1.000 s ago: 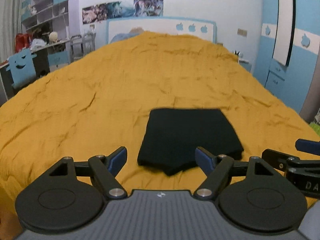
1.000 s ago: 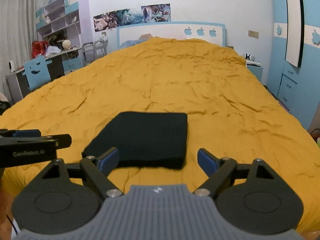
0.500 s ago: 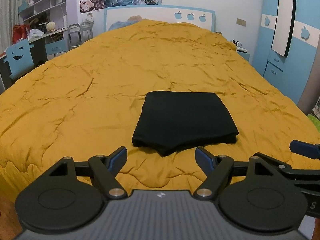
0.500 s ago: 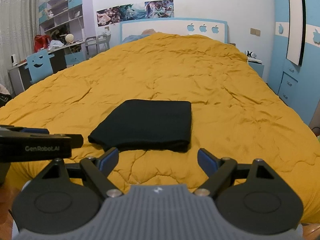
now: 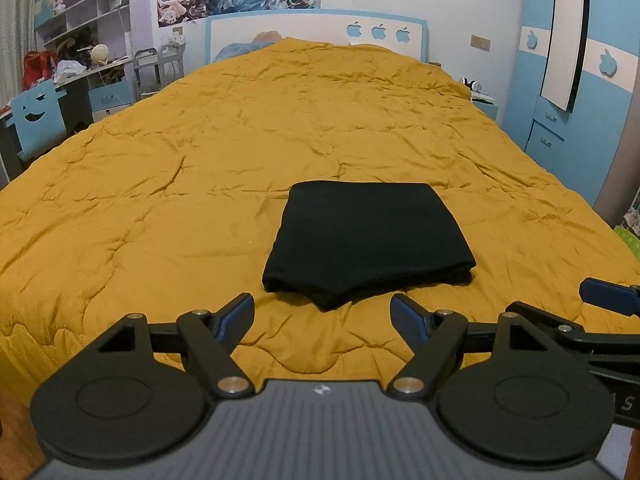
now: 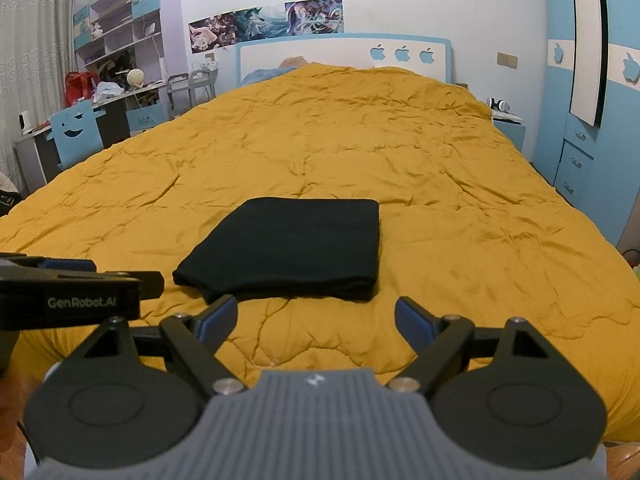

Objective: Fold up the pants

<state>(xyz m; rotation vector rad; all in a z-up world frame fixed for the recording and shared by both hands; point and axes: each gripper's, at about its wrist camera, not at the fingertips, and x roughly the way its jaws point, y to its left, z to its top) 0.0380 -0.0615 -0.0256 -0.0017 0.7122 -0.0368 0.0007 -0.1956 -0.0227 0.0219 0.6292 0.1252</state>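
One pair of black pants [image 5: 370, 240] was seen, already folded into a compact, roughly square stack and laid on the orange quilt [image 5: 200, 184] near the foot of the bed, with the headboard [image 5: 316, 32] well apart from it at the far end. The cloth was judged to be soft, limp and light, likely to sag and slide open if lifted by a single layer; the thick layered edge nearest the cameras, where a small corner bulged out of the stack, was judged the safest place to be gripped, with all layers pinched together. No other garment was seen on the quilt. Two grippers were counted. The left gripper [image 5: 322, 312] was held just short of the near edge of the pants, its jaws spread wide and nothing between them. The right gripper [image 6: 316, 314] was likewise held just short of that edge, jaws wide apart and empty. Each gripper was partly seen at the side of the other's view. Beyond the quilt, three apple shapes were counted on the headboard, one strip of posters [image 6: 266, 24] was seen on the wall above it, and one blue chair [image 6: 76, 132] with a smiling cut-out was seen to the left of the bed.
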